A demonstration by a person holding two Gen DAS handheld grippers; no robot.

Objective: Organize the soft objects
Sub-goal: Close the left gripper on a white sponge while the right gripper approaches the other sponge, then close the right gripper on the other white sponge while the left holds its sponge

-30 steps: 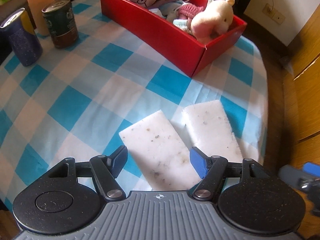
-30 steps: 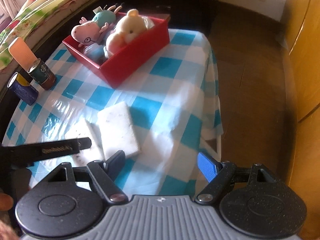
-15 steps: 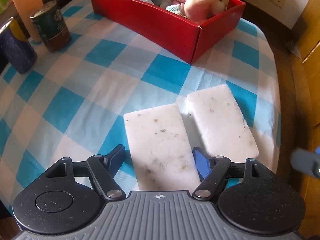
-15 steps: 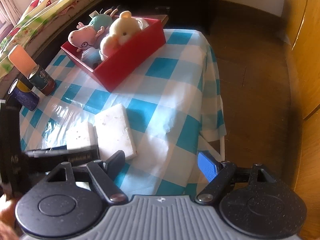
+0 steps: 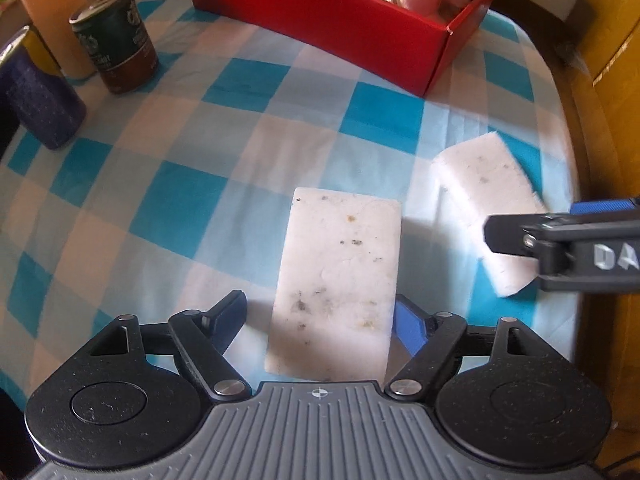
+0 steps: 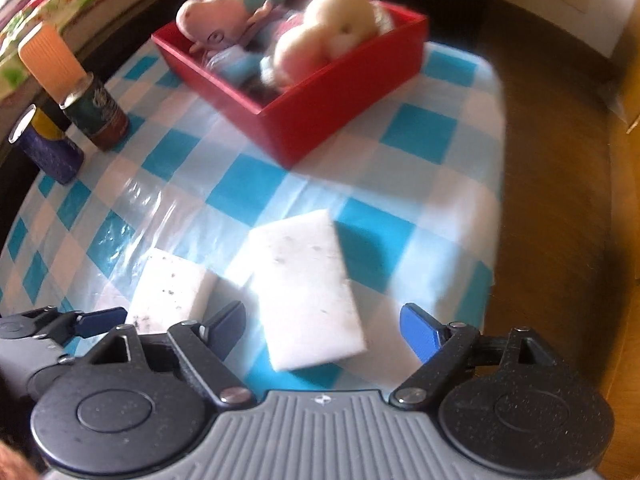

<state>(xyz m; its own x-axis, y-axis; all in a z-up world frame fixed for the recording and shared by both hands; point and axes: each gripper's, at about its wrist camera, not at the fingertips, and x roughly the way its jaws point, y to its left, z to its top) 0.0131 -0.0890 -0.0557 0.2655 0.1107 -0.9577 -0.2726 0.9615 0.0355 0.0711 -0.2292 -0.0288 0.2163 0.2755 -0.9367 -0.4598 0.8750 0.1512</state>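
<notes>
Left tool (image 5: 320, 316): spread, fingers either side of near end of sponge A (image 5: 336, 284); right pad looks against its edge, left pad apart.
Right tool (image 6: 324, 328): spread, over near end of sponge B (image 6: 308, 292), not gripping; view blurred.
Sponges: white, speckled, flat on checked surface (image 5: 180, 160), near each other, apart. B lies to right of left tool.
Red box (image 5: 340, 24): ahead of both tools, w/ plush toys (image 6: 320, 36) inside.
Cans, 2 (image 5: 116, 40) (image 5: 40, 100): ahead-left of left tool, upright; orange cylinder (image 5: 48, 12) just behind.
</notes>
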